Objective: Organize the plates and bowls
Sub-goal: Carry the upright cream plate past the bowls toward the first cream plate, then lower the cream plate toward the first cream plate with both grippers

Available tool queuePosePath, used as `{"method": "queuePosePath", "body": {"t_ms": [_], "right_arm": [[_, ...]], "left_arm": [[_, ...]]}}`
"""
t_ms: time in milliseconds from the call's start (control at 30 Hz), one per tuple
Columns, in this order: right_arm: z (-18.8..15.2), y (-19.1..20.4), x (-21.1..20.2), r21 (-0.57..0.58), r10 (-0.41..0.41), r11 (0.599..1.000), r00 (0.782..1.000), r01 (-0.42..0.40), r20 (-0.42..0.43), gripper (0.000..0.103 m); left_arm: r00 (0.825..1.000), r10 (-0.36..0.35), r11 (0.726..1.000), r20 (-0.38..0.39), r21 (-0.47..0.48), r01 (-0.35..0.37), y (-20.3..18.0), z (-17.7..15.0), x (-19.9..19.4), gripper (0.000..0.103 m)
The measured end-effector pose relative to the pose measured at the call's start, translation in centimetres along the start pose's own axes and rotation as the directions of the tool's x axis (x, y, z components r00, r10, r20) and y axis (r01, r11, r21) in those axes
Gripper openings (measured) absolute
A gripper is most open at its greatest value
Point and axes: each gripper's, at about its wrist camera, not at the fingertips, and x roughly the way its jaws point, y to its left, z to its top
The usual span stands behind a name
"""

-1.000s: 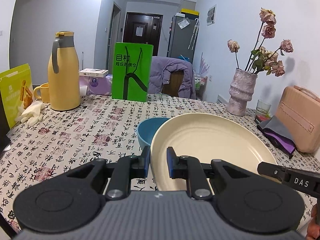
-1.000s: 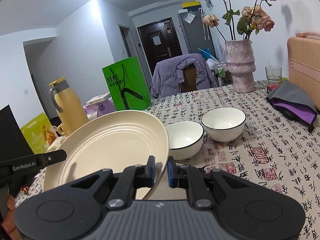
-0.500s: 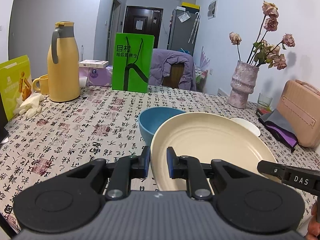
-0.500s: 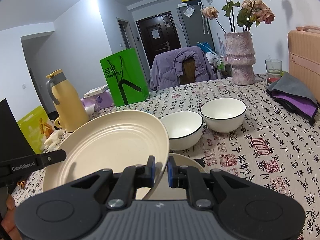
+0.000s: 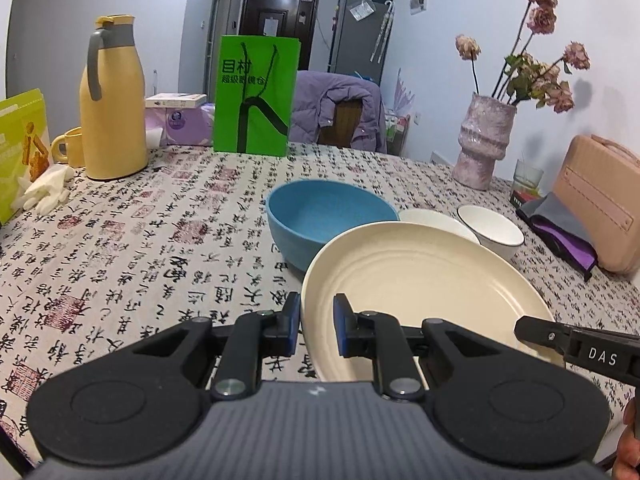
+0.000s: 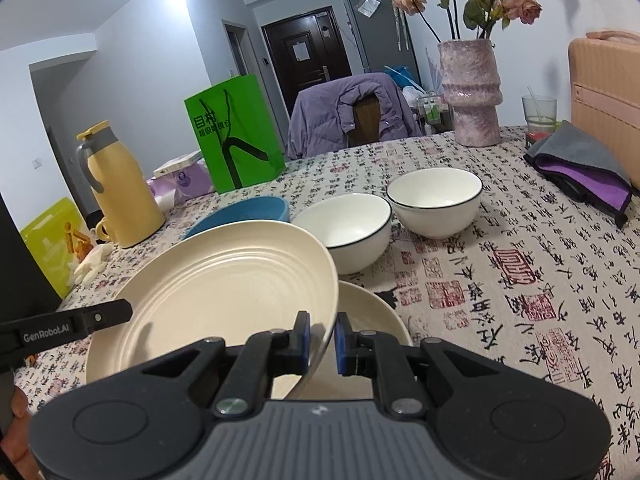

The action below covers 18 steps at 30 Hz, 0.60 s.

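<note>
Both hand-held grippers angle downward. Left hand-held gripper point(image 5: 316, 322) and right hand-held gripper point(image 6: 321, 338) clamp opposite rims of one cream plate point(image 6: 224, 292), tilted above a second plate point(image 6: 372, 316) lying on the bench point(image 6: 520, 272), near bowls point(image 6: 352, 228).

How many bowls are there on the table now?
3: a blue bowl behind the held plate, a white bowl beside it, another white bowl further right. The plate may hide more.
</note>
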Motion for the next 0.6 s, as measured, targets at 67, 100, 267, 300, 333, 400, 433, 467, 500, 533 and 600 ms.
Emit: {"method": "queuePosePath", "body": {"t_ms": [67, 100, 267, 300, 333, 400, 433, 467, 500, 533, 600], "right_arm": [[-0.2, -0.3, 0.1, 0.007, -0.006, 1.000, 1.000, 0.006, -0.007, 0.013], [-0.3, -0.5, 0.1, 0.009, -0.008, 1.000, 1.000, 0.008, -0.010, 0.013], [-0.7, -1.2, 0.2, 0.017, -0.021, 1.000, 1.000, 0.021, -0.021, 0.013], [-0.7, -1.3, 0.2, 0.018, -0.022, 1.000, 1.000, 0.023, -0.022, 0.013], [-0.7, -1.4, 0.2, 0.019, -0.024, 1.000, 0.999, 0.025, -0.023, 0.013], [-0.8, -1.7, 0.2, 0.020, -0.028, 0.999, 0.999, 0.029, -0.024, 0.013], [-0.9, -1.7, 0.2, 0.020, -0.029, 0.999, 0.999, 0.030, -0.025, 0.013], [-0.9, -1.8, 0.2, 0.020, -0.031, 0.999, 0.999, 0.031, -0.026, 0.013], [-1.0, -1.9, 0.2, 0.020, -0.032, 0.999, 0.999, 0.033, -0.027, 0.013], [-1.1, -1.9, 0.3, 0.020, -0.034, 0.999, 0.999, 0.034, -0.028, 0.012], [-1.1, -2.0, 0.4, 0.019, -0.036, 0.999, 0.999, 0.036, -0.031, 0.012]], "left_arm": [[1.000, -0.003, 1.000, -0.010, 0.008, 0.003, -0.2, -0.2, 0.3, 0.017], [1.000, -0.004, 1.000, -0.015, 0.011, 0.004, -0.3, -0.3, 0.5, 0.017], [0.999, -0.009, 1.000, -0.037, 0.028, 0.010, -0.8, -0.7, 1.1, 0.017], [0.999, -0.010, 0.999, -0.039, 0.032, 0.011, -0.9, -0.7, 1.2, 0.017], [0.999, -0.011, 0.999, -0.042, 0.035, 0.013, -1.0, -0.8, 1.3, 0.017], [0.999, -0.012, 0.999, -0.050, 0.041, 0.014, -1.2, -0.9, 1.4, 0.017], [0.999, -0.011, 0.999, -0.052, 0.044, 0.014, -1.3, -1.0, 1.5, 0.017], [0.998, -0.011, 0.999, -0.055, 0.047, 0.014, -1.4, -1.0, 1.6, 0.017], [0.998, -0.010, 0.999, -0.058, 0.050, 0.013, -1.5, -1.0, 1.6, 0.017], [0.998, -0.010, 0.999, -0.061, 0.052, 0.013, -1.5, -1.1, 1.7, 0.017], [0.998, -0.008, 0.998, -0.066, 0.056, 0.012, -1.6, -1.2, 1.9, 0.017]]}}
